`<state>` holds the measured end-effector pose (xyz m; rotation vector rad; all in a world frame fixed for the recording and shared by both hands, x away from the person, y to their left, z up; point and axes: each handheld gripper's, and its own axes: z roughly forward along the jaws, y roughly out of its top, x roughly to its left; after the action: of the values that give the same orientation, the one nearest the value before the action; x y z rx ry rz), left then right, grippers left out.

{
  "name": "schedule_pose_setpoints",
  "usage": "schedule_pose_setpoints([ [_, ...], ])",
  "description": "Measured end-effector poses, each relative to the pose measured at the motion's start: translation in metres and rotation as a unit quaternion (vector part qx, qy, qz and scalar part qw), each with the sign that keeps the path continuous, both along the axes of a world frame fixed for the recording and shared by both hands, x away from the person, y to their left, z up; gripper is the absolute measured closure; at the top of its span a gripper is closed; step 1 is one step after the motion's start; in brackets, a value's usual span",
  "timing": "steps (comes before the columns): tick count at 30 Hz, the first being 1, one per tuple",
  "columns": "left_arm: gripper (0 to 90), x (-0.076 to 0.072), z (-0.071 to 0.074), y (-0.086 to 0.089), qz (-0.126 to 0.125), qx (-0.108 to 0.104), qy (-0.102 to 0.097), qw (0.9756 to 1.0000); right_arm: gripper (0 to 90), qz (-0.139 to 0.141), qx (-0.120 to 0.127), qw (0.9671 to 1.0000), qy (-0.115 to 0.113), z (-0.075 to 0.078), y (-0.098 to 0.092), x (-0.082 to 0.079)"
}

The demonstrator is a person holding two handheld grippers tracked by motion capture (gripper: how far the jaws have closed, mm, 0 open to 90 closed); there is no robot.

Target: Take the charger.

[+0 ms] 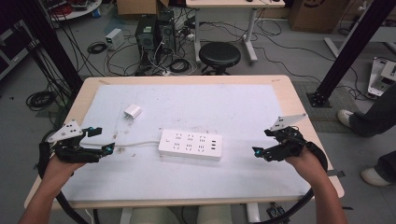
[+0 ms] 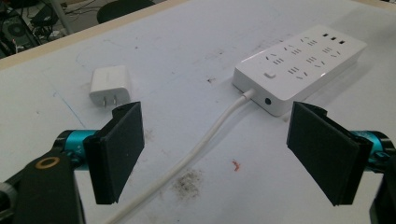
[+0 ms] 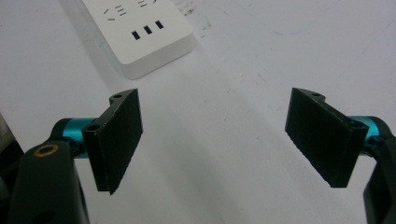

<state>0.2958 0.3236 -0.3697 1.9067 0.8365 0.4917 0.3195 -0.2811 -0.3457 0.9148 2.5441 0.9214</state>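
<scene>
Both claws sit low at the near edge of the table [image 1: 289,100], the left claw [image 2: 219,149] and the right claw [image 3: 215,140] each with jaws wide apart and holding nothing. Between them lies the white power strip [image 1: 190,144], its cord [image 2: 196,149] trailing toward the left claw, and the white charger plug [image 1: 132,112] rests apart from it on its side, so plugging it in looks not yet begun. No brand or lettering is legible on either.

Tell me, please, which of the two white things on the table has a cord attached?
The power strip at the table's middle: a white cord leaves its left end. The small charger has none.
</scene>
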Motion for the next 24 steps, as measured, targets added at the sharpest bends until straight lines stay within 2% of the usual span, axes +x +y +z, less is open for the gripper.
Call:
schedule_pose_setpoints([
  [8, 19.1, 0.002, 0.002, -0.003, 0.003, 0.0, 0.0, 1.0, 19.4, -0.001, 0.003, 1.0, -0.003, 0.0, -0.001, -0.002],
  [9, 19.1, 0.005, 0.005, -0.002, 0.015, -0.011, 0.001, 0.9998, 19.4, 0.0, 0.006, 1.0, -0.008, 0.001, 0.0, -0.002],
  [11, 19.1, 0.007, 0.007, -0.002, 0.022, -0.014, 0.001, 0.9997, 19.4, 0.0, 0.009, 0.9999, -0.012, 0.003, 0.002, -0.002],
  [12, 19.1, 0.012, 0.01, -0.002, 0.036, -0.018, 0.004, 0.9992, 19.4, 0.0, 0.01, 0.9999, -0.012, 0.004, 0.003, -0.002],
  [13, 19.1, 0.012, 0.01, -0.002, 0.036, -0.018, 0.004, 0.9992, 19.4, 0.0, 0.01, 0.9999, -0.012, 0.004, 0.003, -0.002],
  [14, 19.1, 0.019, 0.014, -0.002, 0.048, -0.023, 0.009, 0.9985, 19.4, 0.001, 0.013, 0.9998, -0.015, 0.006, 0.004, -0.001],
  [16, 19.1, 0.023, 0.016, -0.003, 0.054, -0.025, 0.011, 0.9982, 19.4, -0.001, 0.015, 0.9998, -0.015, 0.006, 0.005, 0.0],
  [19, 19.1, 0.034, 0.022, -0.005, 0.072, -0.034, 0.015, 0.9967, 19.4, -0.009, 0.019, 0.9996, -0.017, 0.008, 0.005, 0.001],
  [22, 19.1, 0.047, 0.027, -0.009, 0.083, -0.033, 0.012, 0.9959, 19.4, -0.008, 0.018, 0.9997, -0.015, 0.008, 0.006, 0.0],
  [24, 19.1, 0.057, 0.028, -0.011, 0.093, -0.035, 0.017, 0.9949, 19.4, -0.008, 0.017, 0.9997, -0.015, 0.008, 0.005, 0.0],
])
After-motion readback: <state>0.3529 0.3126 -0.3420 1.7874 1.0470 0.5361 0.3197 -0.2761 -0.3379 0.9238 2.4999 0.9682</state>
